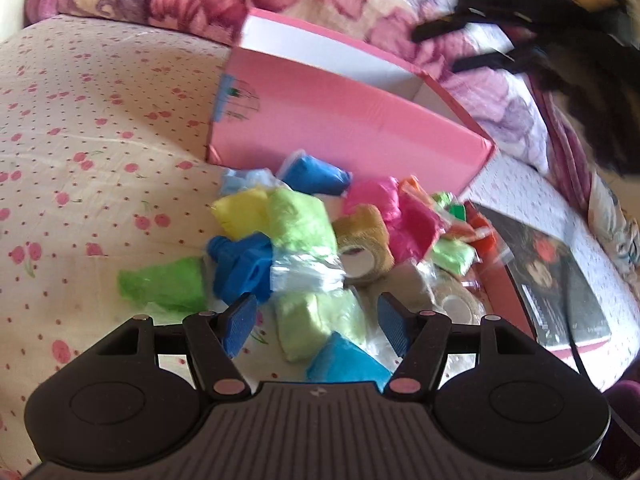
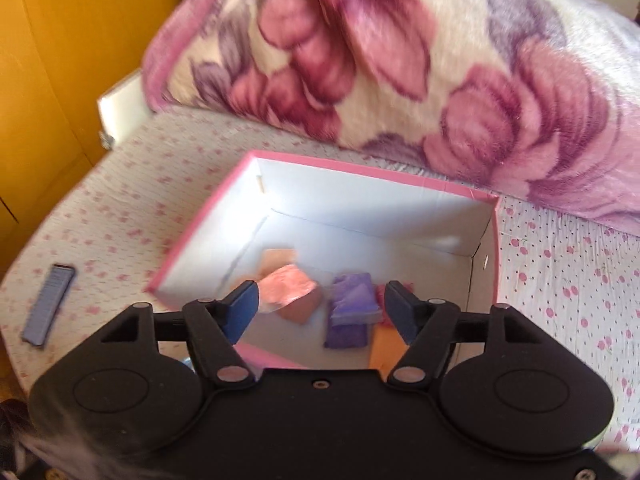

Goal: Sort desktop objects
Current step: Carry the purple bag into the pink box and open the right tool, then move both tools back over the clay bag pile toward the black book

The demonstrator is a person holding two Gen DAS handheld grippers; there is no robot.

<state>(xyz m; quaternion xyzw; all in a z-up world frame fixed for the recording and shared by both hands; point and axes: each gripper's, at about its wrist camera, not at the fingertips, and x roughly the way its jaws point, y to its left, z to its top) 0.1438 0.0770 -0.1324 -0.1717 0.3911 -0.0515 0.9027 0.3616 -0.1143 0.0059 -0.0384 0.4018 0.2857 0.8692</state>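
In the left wrist view my left gripper [image 1: 317,312] stands open low over a heap of small coloured rolls on the cherry-print sheet. A pale green roll [image 1: 316,320] lies between its blue pads, with a cyan roll [image 1: 348,364] just below it. Blue [image 1: 244,268], bright green [image 1: 164,284], yellow [image 1: 240,210], tan [image 1: 362,244] and pink [image 1: 400,212] rolls lie around them. The pink box [image 1: 320,120] stands behind the heap. My right gripper [image 2: 320,294] hangs open above that box [image 2: 360,200]. Inside lie a salmon packet [image 2: 286,288], purple packets [image 2: 354,300] and an orange one [image 2: 386,350].
A flat pink lid with a dark printed sheet [image 1: 560,280] lies right of the heap. A floral blanket [image 2: 400,60] is bunched behind the box. A grey-blue strip [image 2: 48,304] lies on the sheet at left, near an orange cupboard [image 2: 60,60]. A blurred black shape [image 1: 540,40] is over the box.
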